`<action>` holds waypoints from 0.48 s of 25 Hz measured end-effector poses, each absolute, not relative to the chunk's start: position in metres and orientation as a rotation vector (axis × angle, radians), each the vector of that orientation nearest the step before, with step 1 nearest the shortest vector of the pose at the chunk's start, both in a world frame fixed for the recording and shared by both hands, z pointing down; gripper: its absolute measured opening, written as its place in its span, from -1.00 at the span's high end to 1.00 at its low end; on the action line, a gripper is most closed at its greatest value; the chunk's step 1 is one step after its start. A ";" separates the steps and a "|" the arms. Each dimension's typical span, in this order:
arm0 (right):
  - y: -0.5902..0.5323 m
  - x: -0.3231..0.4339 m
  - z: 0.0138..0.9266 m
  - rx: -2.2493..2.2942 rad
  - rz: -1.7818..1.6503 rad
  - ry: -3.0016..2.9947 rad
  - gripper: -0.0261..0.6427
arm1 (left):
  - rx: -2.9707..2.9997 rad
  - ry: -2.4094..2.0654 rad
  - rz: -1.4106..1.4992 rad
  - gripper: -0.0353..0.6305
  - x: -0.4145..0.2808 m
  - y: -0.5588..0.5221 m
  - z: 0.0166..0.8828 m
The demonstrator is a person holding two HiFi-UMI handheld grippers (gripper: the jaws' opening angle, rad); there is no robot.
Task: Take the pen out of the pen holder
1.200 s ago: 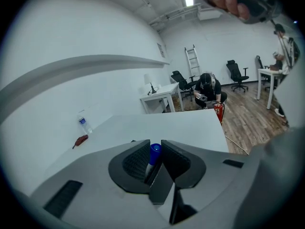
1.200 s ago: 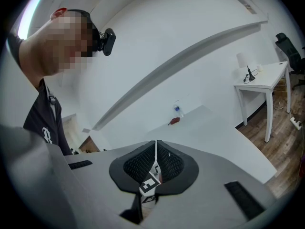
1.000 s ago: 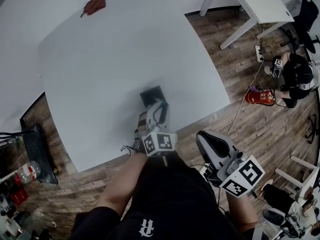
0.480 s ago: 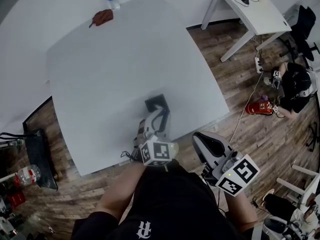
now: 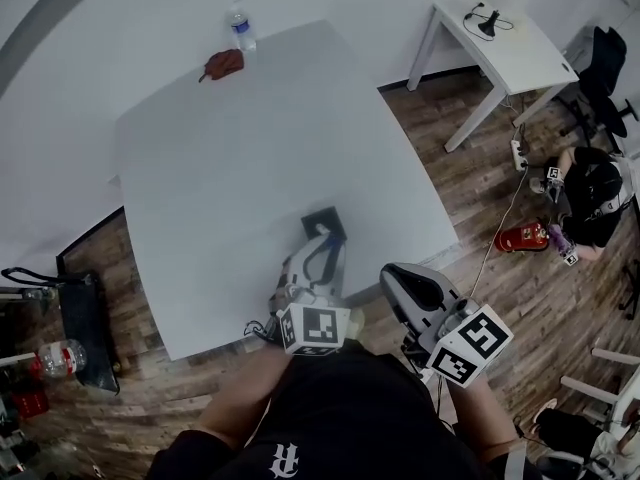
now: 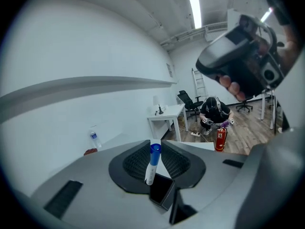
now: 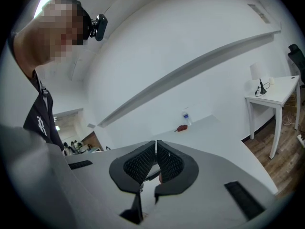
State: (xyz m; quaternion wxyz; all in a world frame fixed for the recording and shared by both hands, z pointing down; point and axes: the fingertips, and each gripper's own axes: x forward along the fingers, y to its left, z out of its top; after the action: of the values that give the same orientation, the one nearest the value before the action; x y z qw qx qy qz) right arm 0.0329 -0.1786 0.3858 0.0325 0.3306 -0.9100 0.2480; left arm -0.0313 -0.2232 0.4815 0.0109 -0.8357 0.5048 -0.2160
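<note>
A white pen with a blue cap (image 6: 152, 162) stands upright between the ribbed pads of my left gripper (image 6: 153, 163), which is shut on it. The pen's lower end hangs just above the black square pen holder (image 6: 162, 191). In the head view the pen holder (image 5: 324, 220) sits on the white table (image 5: 230, 168) near its front edge. My left gripper (image 5: 321, 244) is over the holder's near side. My right gripper (image 5: 398, 280) is off the table's front edge, shut with nothing between its pads (image 7: 143, 163).
A water bottle (image 5: 238, 28) and a red-brown object (image 5: 224, 64) lie at the table's far edge. A small white desk (image 5: 500, 38) stands at the back right. A crouching person (image 5: 592, 193) and a red fire extinguisher (image 5: 525, 236) are on the wooden floor at right.
My left gripper has risen with the pen, away from the holder. The head view has tilted, so the table sits lower in the picture. The right gripper has hardly moved.
</note>
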 end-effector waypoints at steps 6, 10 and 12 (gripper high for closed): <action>-0.182 0.026 0.372 1.002 0.707 -2.832 0.87 | -2.628 1.583 -0.597 0.68 -0.038 -0.212 0.439; -0.185 0.023 0.367 1.003 0.675 -2.842 0.87 | -2.657 1.592 -0.545 0.68 -0.042 -0.201 0.413; -0.186 0.021 0.366 0.997 0.664 -2.842 0.87 | -2.667 1.596 -0.525 0.68 -0.045 -0.197 0.401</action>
State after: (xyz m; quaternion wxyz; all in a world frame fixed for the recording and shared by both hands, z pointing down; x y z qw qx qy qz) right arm 0.0207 -0.1862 0.3664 0.0288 0.3231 -0.9211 0.2151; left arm -0.0448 -0.1973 0.4014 -0.0053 -0.8461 0.5062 -0.1666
